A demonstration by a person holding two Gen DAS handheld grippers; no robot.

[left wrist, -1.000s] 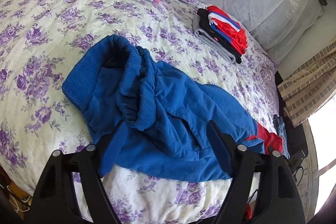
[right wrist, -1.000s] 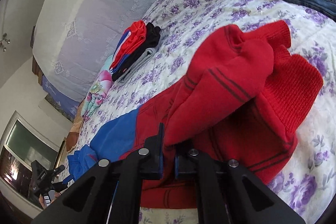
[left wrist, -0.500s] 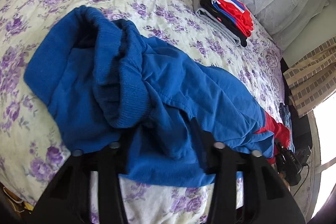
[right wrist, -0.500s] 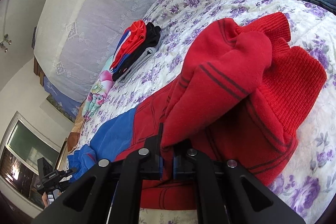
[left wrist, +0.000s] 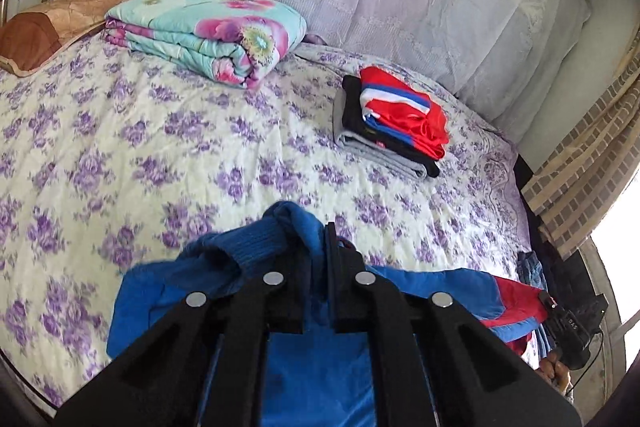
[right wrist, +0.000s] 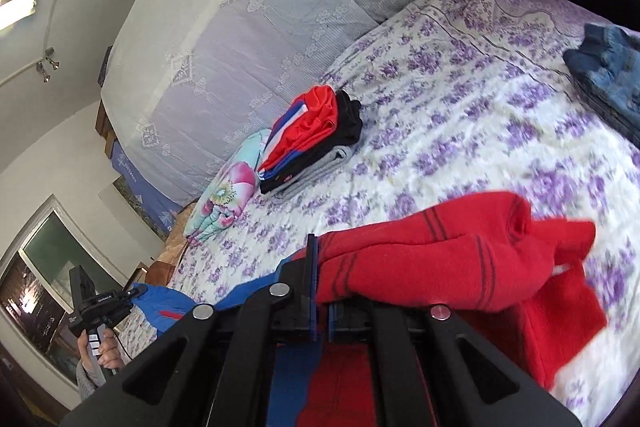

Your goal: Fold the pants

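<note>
The pants are blue [left wrist: 240, 259] at one end and red [right wrist: 440, 259] at the other. They hang stretched between my two grippers above the flowered bed [left wrist: 160, 147]. My left gripper [left wrist: 316, 239] has its jaws closing tight on the blue ribbed end, and the pads press the cloth. My right gripper [right wrist: 320, 267] is shut on the red striped end, whose ribbed cuffs droop to the right. Red cloth covers the right gripper's right finger. Each wrist view shows the other gripper at the far end of the pants.
A folded stack of red, blue, black and grey clothes [left wrist: 392, 123] lies at the back of the bed. A folded flowered quilt [left wrist: 208, 27] and a brown pillow [left wrist: 60, 15] lie at the head. Jeans [right wrist: 608, 75] sit near the bed's far right corner.
The left jaws went from wide open to closed on the blue end. Both grippers rose and lifted the pants off the bed. The right gripper kept its hold.
</note>
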